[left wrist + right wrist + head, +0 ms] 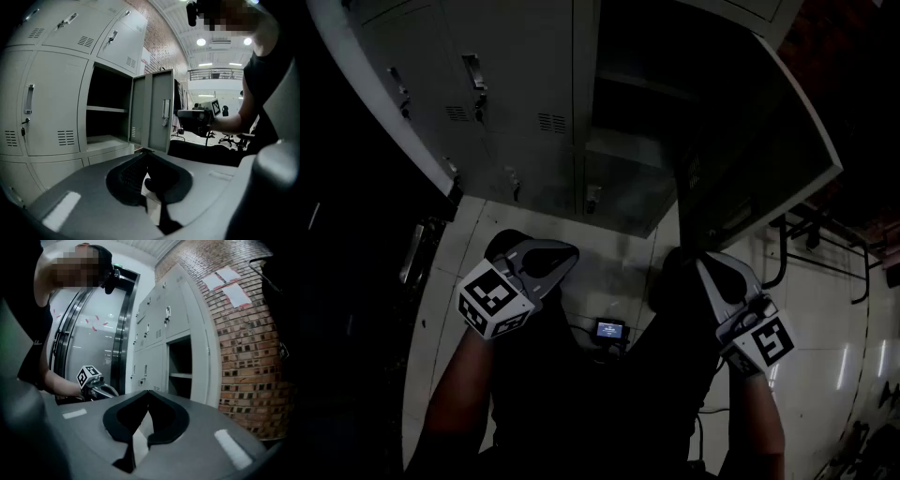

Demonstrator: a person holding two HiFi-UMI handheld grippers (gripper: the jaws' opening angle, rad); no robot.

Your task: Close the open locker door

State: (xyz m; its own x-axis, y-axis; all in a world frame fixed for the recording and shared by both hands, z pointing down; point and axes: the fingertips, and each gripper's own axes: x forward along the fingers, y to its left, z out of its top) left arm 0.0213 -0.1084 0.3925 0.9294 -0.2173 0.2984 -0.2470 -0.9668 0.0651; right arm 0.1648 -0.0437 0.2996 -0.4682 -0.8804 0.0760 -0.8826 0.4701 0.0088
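The grey lockers (516, 84) fill the top of the dim head view. One compartment (628, 94) stands open, its door (750, 159) swung out toward the right. My left gripper (565, 253) hangs shut and empty low in front of the closed lockers. My right gripper (700, 264) is shut too, just below the open door's lower edge. The left gripper view has the open compartment (105, 117), its door (157, 112) edge-on, and the right gripper (194, 117) beyond. In the right gripper view the shut jaws (149, 392) point toward the open compartment (180, 366), with the left gripper (101, 389) off to the left.
A small lit screen (609, 329) lies on the tiled floor between my legs. A dark metal frame (797, 244) stands right of the door. A brick wall (243, 348) with paper sheets (229, 282) flanks the lockers. Office chairs (232, 138) stand far back.
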